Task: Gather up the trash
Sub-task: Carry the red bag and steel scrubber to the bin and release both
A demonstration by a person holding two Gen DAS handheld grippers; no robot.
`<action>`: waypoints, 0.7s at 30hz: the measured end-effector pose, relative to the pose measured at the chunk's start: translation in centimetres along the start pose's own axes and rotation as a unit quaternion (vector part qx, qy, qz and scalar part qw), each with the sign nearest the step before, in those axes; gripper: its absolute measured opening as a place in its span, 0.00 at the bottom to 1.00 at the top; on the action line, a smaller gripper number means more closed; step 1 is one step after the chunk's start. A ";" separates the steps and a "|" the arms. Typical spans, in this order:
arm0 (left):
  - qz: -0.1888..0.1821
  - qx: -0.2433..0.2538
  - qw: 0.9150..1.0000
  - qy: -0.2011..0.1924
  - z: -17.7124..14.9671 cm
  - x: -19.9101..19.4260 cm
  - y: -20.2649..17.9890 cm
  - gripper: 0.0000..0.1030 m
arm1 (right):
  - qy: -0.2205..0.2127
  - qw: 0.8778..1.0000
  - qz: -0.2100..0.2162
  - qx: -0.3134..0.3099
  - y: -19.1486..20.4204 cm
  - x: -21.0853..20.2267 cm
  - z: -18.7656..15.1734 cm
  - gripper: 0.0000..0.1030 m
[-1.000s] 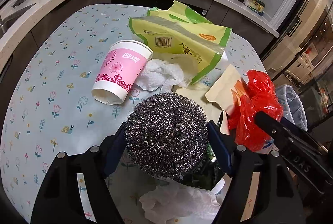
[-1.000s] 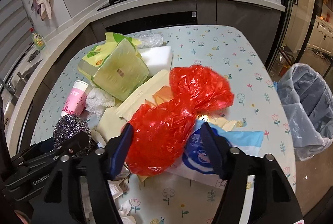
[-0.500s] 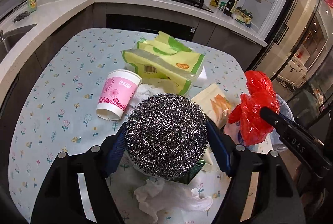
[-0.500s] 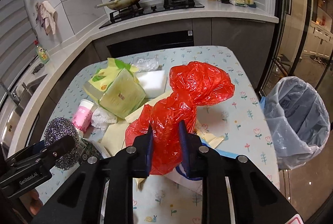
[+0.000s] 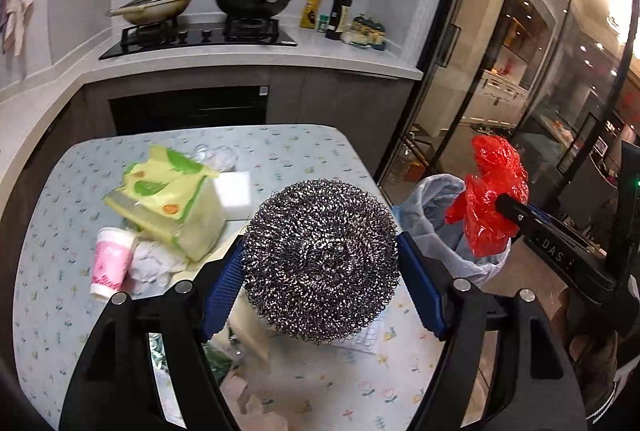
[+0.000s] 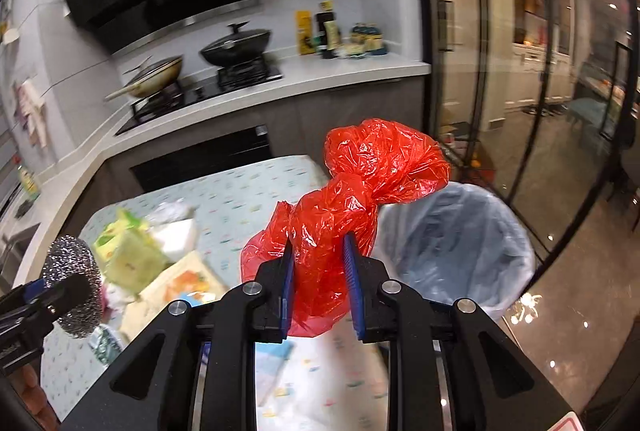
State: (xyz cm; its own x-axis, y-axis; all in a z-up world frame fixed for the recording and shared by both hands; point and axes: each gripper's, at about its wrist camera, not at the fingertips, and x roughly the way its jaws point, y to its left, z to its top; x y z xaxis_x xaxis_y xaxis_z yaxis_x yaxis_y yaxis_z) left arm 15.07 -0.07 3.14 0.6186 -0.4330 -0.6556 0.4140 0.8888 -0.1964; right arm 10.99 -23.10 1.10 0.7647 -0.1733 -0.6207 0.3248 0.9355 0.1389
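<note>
Left wrist view, key relation: While the left gripper (image 5: 320,263) is clenched on the steel scourer (image 5: 322,259), the lined bin (image 5: 430,215) lies ahead and to the right of it, beyond the table (image 5: 280,151) edge.
Left wrist view, nearer hand: The right gripper (image 5: 505,206), entering from the right, holds the red plastic bag (image 5: 490,191) over or just in front of the bin's rim; I judge it the nearer of the two to the drop.
Left wrist view, count: one scourer, one red bag, one bin, one pink cup (image 5: 110,261) lying on its side, one yellow-green packet (image 5: 172,199), one white block (image 5: 234,189), a few crumpled tissues (image 5: 154,265).
Right wrist view, grip: The jaws have just been closing and now pinch the red bag at its waist, its long axis running up and away from the fingers.
Right wrist view, key relation: The bin's open mouth sits right of and just beyond the bag, so the release wants a short carry rightward and forward.
Right wrist view, count: one bin, one bag, one scourer at the left edge; table litter too blurred to count.
</note>
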 end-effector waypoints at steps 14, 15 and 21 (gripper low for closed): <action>-0.117 0.125 0.984 0.052 2.2 11.7 -15.0 0.69 | 0.027 0.996 -0.035 0.075 -11.4 5.1 0.2 0.21; -0.120 0.132 0.982 0.058 2.2 12.7 -16.0 0.69 | 0.032 0.996 -0.043 0.075 -12.0 5.4 0.2 0.21; -0.140 0.141 0.976 0.095 1.9 18.1 -19.5 0.69 | 0.033 0.992 -0.069 0.098 -15.1 6.6 0.3 0.21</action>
State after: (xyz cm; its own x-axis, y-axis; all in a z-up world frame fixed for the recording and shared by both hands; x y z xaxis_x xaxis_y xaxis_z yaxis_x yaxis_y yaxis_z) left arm 19.49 -25.49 -3.50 0.3311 -0.5926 -0.7343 0.7320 0.6523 -0.1964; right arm 11.30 -38.47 -4.89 0.6699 -0.2685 -0.6922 0.5303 0.8255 0.1930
